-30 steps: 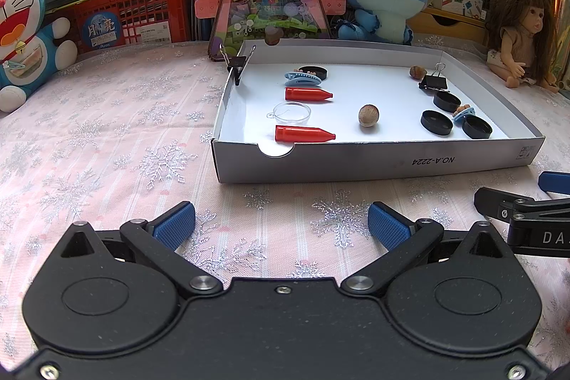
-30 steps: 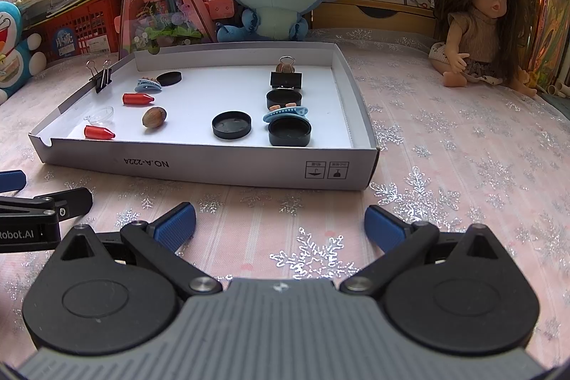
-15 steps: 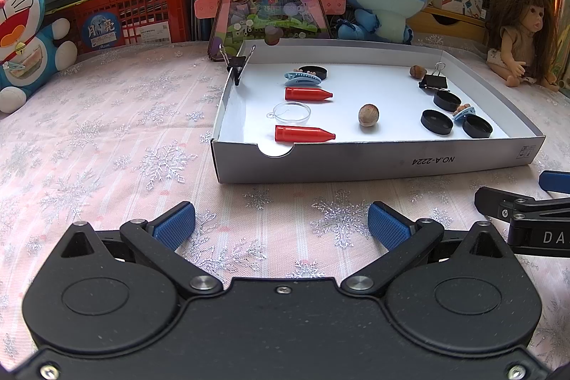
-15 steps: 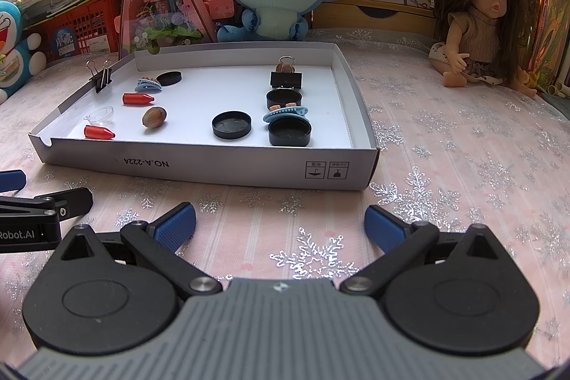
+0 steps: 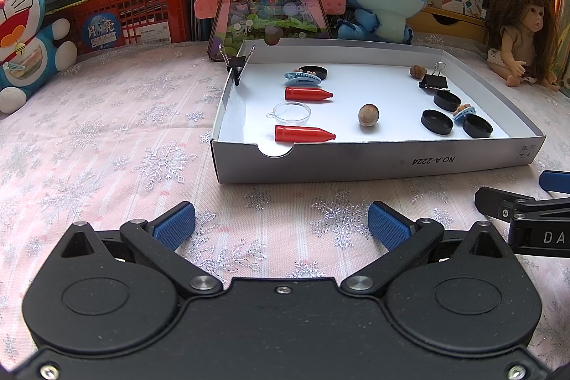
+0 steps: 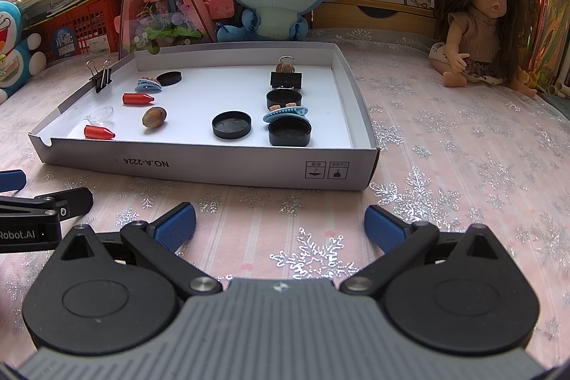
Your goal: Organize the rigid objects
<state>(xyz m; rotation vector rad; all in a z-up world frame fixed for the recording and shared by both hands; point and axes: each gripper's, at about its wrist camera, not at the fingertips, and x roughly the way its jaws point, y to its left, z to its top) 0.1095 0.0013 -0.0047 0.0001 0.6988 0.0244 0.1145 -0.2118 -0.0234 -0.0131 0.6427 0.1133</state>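
Nothing has shifted over the last second: we hold both the left tongs (image 5: 281, 225) and right tongs (image 6: 279, 225) spread apart and empty over the desk (image 5: 107, 138), the small objects lying untouched in the tray (image 5: 356, 164).

Inside the tray (image 5: 374, 166): 4 black caps (image 5: 436, 122), 2 red cones (image 5: 304, 134), 2 nuts (image 5: 368, 114), 2 blue hair clips (image 5: 302, 79), 2 binder clips (image 5: 434, 81) (1 clamped on its wall), 1 clear dish (image 5: 291, 112).

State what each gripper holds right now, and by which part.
Nothing. The left gripper and right gripper are both open over the tablecloth, short of the tray.
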